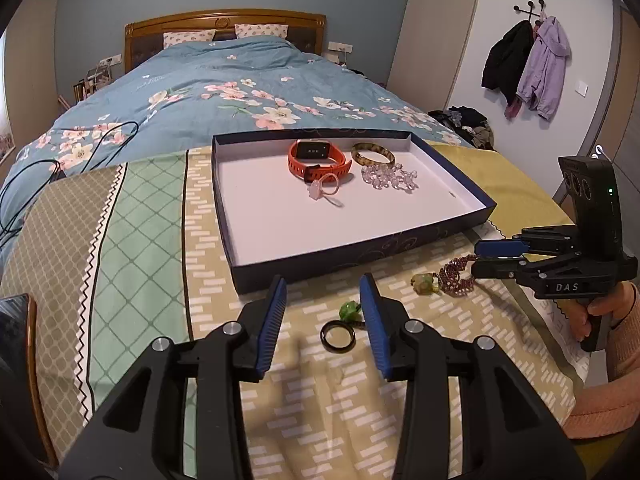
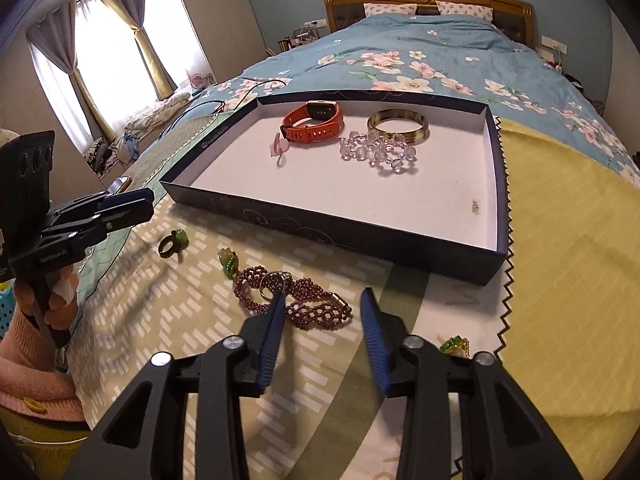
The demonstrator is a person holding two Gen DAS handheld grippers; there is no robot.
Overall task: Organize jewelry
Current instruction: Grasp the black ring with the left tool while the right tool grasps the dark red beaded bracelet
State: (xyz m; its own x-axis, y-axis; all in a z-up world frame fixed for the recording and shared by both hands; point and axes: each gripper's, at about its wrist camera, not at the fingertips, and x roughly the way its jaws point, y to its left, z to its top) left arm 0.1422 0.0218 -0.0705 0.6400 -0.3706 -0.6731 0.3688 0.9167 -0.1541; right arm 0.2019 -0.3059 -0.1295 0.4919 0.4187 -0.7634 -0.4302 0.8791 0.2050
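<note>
A dark box lid (image 1: pixel 360 256) (image 2: pixel 332 236) lies on the bed. It holds an orange watch (image 1: pixel 318 158) (image 2: pixel 314 122), a brown bangle (image 1: pixel 373 153) (image 2: pixel 398 126), a clear bead bracelet (image 1: pixel 390 178) (image 2: pixel 378 152) and a pink ring (image 1: pixel 324 189) (image 2: pixel 280 146). My left gripper (image 1: pixel 323 300) (image 2: pixel 150 204) is open over a black ring with a green stone (image 1: pixel 338 334) (image 2: pixel 172 242). My right gripper (image 2: pixel 322 308) (image 1: pixel 480 258) is open just over a maroon bead bracelet (image 2: pixel 296 296) (image 1: pixel 456 276). A green pendant (image 1: pixel 424 283) (image 2: pixel 228 259) lies beside the bracelet.
A green and gold piece (image 2: pixel 454 346) lies by my right finger. A phone (image 1: pixel 14 344) lies at the left on the patterned cloth (image 1: pixel 140 260). Black cables (image 1: pixel 52 168) run over the floral duvet (image 1: pixel 240 92). Coats (image 1: pixel 528 64) hang on the wall.
</note>
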